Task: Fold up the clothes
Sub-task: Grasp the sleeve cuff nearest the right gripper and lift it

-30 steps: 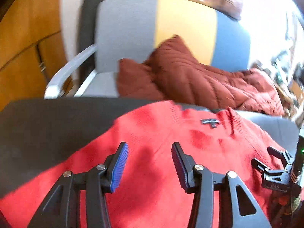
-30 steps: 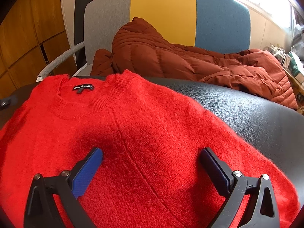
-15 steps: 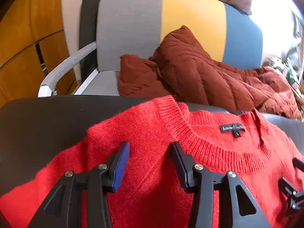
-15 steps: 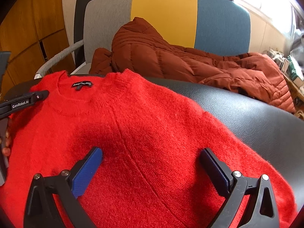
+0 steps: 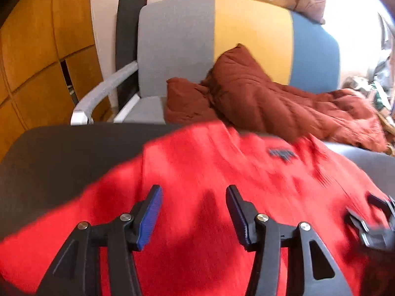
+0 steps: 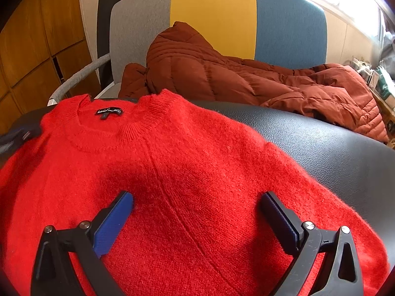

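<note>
Since the earlier pictures the left gripper (image 5: 193,212) has swung back across the red sweater (image 6: 172,172), so the collar that sat close ahead of its tips a moment ago now lies farther off toward 1 o'clock, blurred by the move. Its jaws have just been opening a little wider and stand apart, with nothing pinched between them; only knit lies below. The right gripper (image 6: 197,219) has kept its place, jaws spread wide over the chest of the sweater, gripping nothing. The sweater lies flat, front up, on the black leather seat (image 6: 321,148), collar and label (image 6: 109,112) at 11 o'clock in the right view. Beyond, at 12 o'clock, a brown puffer jacket (image 6: 222,74) is heaped on the striped chair (image 6: 212,12). No fold looks started; I judge the left hand is seeking a shoulder or sleeve hold.
</note>
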Demonstrator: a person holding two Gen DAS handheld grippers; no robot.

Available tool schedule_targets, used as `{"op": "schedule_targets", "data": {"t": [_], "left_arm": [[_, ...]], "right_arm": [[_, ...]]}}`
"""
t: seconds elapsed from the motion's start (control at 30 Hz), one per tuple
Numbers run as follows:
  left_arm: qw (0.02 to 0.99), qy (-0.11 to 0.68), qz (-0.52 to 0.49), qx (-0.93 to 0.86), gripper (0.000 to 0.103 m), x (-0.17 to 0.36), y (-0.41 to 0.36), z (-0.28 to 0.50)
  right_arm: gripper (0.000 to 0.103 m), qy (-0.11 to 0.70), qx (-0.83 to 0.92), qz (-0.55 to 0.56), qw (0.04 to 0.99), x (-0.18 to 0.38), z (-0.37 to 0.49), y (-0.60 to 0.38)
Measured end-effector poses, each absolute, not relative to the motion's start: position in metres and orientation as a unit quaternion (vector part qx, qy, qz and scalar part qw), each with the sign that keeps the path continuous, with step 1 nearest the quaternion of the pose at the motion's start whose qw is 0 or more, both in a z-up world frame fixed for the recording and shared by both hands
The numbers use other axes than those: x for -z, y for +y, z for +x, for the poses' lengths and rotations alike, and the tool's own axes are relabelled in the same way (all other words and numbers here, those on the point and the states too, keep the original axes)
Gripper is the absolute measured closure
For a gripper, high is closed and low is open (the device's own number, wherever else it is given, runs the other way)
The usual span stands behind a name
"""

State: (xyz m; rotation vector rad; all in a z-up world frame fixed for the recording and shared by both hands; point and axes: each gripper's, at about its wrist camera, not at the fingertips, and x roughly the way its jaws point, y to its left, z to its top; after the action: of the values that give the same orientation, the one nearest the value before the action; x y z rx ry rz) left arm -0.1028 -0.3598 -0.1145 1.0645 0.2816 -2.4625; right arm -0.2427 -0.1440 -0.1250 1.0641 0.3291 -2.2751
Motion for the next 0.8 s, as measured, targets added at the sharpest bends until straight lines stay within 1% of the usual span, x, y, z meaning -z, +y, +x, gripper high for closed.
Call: {"op": "schedule_targets", "data": {"t": [0.17,0.2,0.23,0.3,0.43,0.53,0.63,0.73,0.8], "left_arm": [[0.194,0.112,0.397,0.890,0.050,0.128,-0.326,-0.031],[0.192,0.112,0.398,0.890,0.050,0.130,-0.321,-0.018],[0.190,0.113,0.399,0.890,0.050,0.132,-0.317,-0.005],[0.181,0.121,0.398,0.891,0.050,0.132,-0.314,0.016],[0.162,0.129,0.399,0.893,0.050,0.133,-0.306,0.045],[0.146,0.122,0.407,0.893,0.050,0.139,-0.297,0.059],[0.141,0.111,0.409,0.895,0.049,0.142,-0.291,0.070],[0.142,0.107,0.406,0.897,0.048,0.143,-0.291,0.081],[0.141,0.095,0.405,0.898,0.047,0.143,-0.290,0.085]], "right_arm": [[0.000,0.127,0.851,0.409,0.304,0.120,-0.243,-0.143],[0.002,0.128,0.849,0.405,0.314,0.113,-0.236,-0.140],[0.006,0.128,0.848,0.401,0.323,0.107,-0.229,-0.137],[0.006,0.128,0.844,0.393,0.342,0.094,-0.214,-0.130],[0.006,0.114,0.806,0.404,0.418,0.079,-0.160,-0.102],[0.006,0.121,0.777,0.423,0.450,0.085,-0.114,-0.076],[0.006,0.125,0.763,0.440,0.457,0.098,-0.076,-0.045],[0.006,0.130,0.767,0.454,0.434,0.116,-0.048,-0.012],[0.006,0.135,0.784,0.436,0.420,0.120,-0.032,0.010]]}}
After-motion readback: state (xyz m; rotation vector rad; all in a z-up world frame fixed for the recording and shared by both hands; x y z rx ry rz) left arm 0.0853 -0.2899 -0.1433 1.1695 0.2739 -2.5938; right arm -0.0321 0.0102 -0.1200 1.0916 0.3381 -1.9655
